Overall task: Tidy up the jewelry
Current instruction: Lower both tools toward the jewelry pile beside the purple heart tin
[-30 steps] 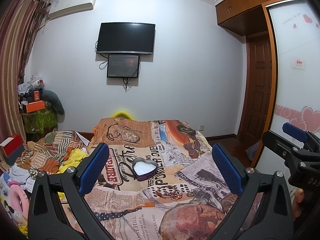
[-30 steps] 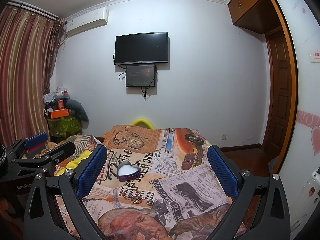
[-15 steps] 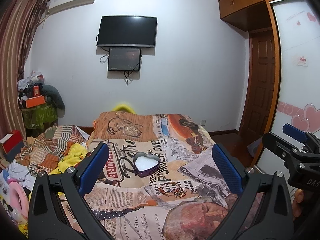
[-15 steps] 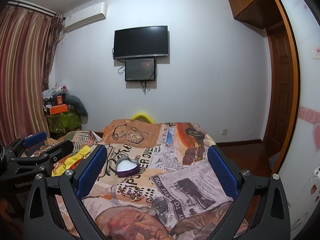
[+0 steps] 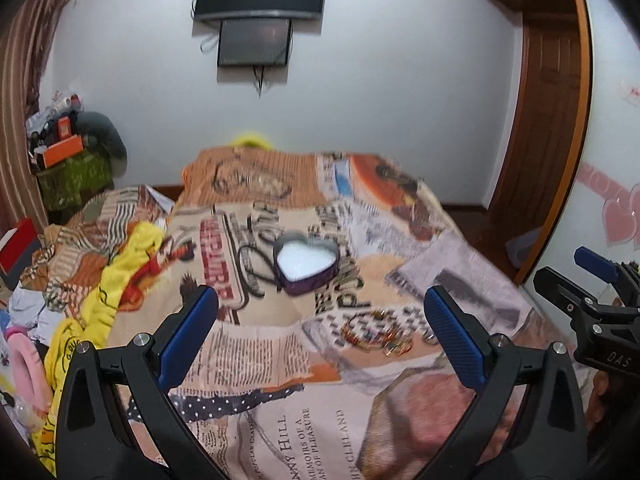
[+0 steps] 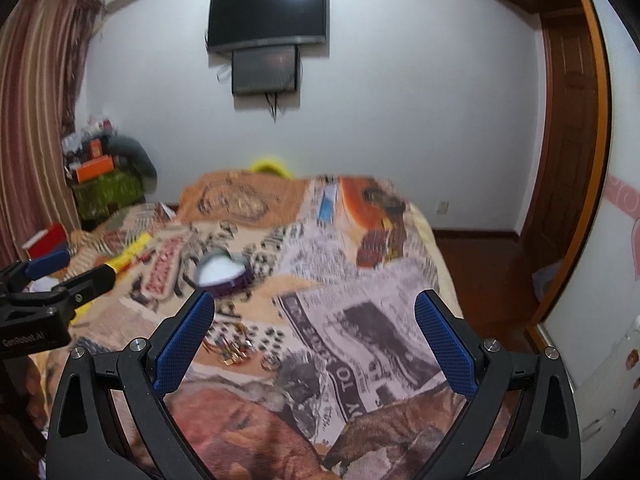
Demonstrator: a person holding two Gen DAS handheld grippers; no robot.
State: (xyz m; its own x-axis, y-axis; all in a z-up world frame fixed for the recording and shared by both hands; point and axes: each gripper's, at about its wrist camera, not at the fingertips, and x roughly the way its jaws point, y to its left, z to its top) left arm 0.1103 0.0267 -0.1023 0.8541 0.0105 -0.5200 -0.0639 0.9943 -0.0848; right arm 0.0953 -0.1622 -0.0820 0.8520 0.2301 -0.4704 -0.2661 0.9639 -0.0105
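Gold-toned jewelry (image 5: 378,330) lies in a loose cluster on the printed bedspread (image 5: 304,408), low and right of centre in the left wrist frame, between the left gripper's (image 5: 320,332) wide-open, empty jaws. A heart-shaped box (image 5: 306,266) sits above it, at centre frame. The right gripper (image 6: 314,342), also wide open and empty, hovers with the jewelry beside its left finger (image 6: 186,344).
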